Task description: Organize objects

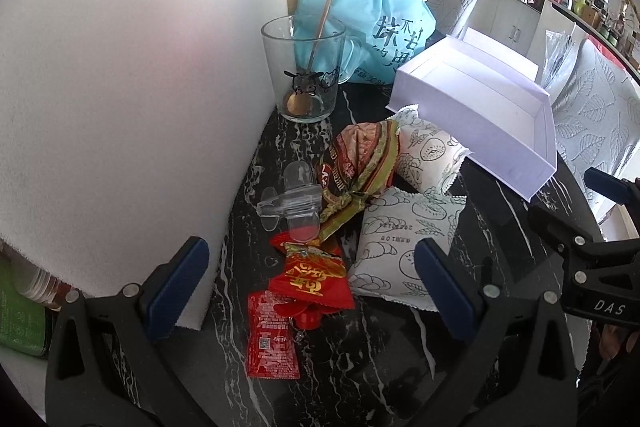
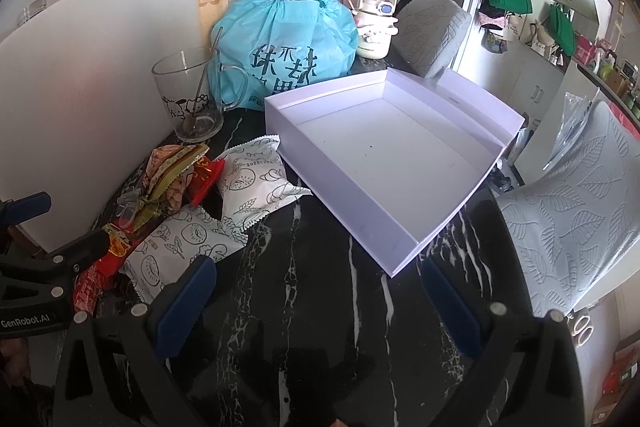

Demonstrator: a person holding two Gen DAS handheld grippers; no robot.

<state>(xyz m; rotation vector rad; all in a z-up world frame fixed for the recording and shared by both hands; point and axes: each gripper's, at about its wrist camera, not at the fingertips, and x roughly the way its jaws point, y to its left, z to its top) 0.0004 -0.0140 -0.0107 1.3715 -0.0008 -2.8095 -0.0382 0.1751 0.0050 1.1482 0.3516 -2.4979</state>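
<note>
I see the left gripper [image 1: 312, 277] and right gripper [image 2: 320, 301] spread wide, holding nothing. Snack packets [image 1: 404, 247] lie left of the white box [image 2: 392, 163], one partly hidden beneath it.

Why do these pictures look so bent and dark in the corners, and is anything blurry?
Both views are fisheye: black corners ring each frame. In the right wrist view the white box bows outward. In the left wrist view the snack packets look sharp, while the white board is bright and nearly featureless.
</note>
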